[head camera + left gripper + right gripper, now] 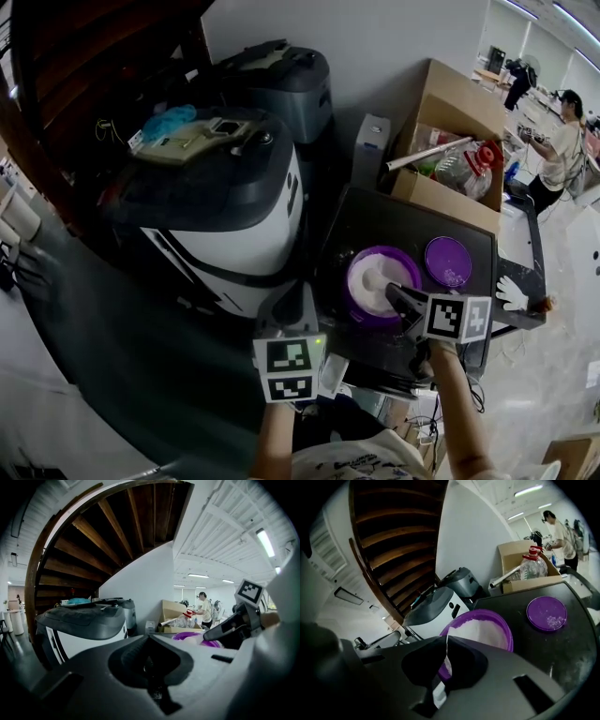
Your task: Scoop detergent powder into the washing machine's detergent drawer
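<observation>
Head view: showed right gripper (398, 298) at powder tub (349, 272); washer (225, 216) lay left of it, nearer left gripper (281, 307); drawer not made out.
Left gripper view: showed jaws pressed together, empty.
Right gripper view: showed jaws clamped on scoop (447, 666), pointing ahead into tub.

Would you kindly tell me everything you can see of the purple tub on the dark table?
The purple tub is round, plastic-looking and open, standing upright on the dark table. White powder fills it almost to the rim. Its flat purple lid lies apart beside it. The right tongs, shut on a thin white handle, reach over its near rim.
</observation>
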The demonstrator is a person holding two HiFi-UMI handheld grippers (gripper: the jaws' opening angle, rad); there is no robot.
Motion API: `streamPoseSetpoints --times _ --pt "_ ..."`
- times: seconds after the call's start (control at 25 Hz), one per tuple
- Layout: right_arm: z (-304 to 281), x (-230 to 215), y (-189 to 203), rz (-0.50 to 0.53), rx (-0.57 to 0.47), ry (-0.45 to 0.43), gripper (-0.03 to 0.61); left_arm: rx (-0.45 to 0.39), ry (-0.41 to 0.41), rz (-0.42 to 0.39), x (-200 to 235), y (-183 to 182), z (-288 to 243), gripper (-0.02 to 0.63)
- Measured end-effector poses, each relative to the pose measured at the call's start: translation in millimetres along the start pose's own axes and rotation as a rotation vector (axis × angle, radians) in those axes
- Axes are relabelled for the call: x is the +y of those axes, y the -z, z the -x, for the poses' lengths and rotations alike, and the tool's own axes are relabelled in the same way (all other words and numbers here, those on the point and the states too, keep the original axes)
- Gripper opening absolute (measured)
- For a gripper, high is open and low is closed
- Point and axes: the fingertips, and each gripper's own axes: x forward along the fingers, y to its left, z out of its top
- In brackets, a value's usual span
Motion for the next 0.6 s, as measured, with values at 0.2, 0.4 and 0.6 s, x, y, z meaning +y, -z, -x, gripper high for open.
streamPoseSetpoints --times 0.2,0.4,0.6 --pt "5 -4 -2 -0.119 -0.086 -0.009 0.018 -0.009 -0.002 -0.003 -2 -3 4 0.002" --pt "13 -3 -8 -0.283 -0.197 -0.073 0.018 -0.018 -0.009 0.000 -1 -5 8 0.002" --pt "17 7 -10 -0.444 -0.279 -0.199 0.018 -0.039 -0.024 0.009 3 -11 15 0.002"
